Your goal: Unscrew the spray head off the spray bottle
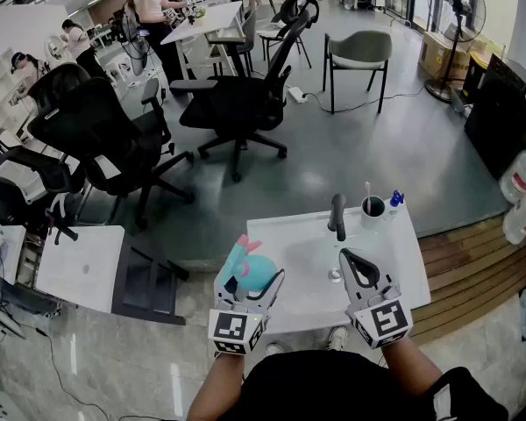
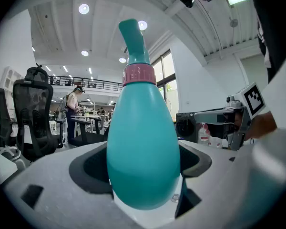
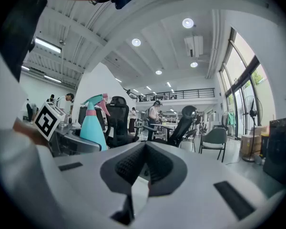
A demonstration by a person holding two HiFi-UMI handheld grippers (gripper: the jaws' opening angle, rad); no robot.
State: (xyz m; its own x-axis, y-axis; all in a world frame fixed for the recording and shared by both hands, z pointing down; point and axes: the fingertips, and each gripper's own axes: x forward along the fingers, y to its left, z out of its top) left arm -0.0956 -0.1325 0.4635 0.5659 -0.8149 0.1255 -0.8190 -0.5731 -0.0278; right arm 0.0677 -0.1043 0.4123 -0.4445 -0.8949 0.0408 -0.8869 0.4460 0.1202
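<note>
A teal spray bottle (image 1: 253,273) with a pink collar and a teal-and-pink spray head stands upright between the jaws of my left gripper (image 1: 250,289), which is shut on its body. In the left gripper view the bottle (image 2: 142,147) fills the middle, with the pink collar (image 2: 138,74) and the nozzle above it. My right gripper (image 1: 358,270) hovers over the white sink unit, shut with nothing between its pads (image 3: 144,165). From the right gripper view the bottle (image 3: 93,124) shows at the left, a hand's width away from that gripper.
A white sink unit (image 1: 386,261) with a dark tap (image 1: 337,216) and a cup (image 1: 373,206) holding brushes lies below my hands. Black office chairs (image 1: 237,95) stand on the grey floor beyond. A white side table (image 1: 79,267) is at the left. People work at a far table.
</note>
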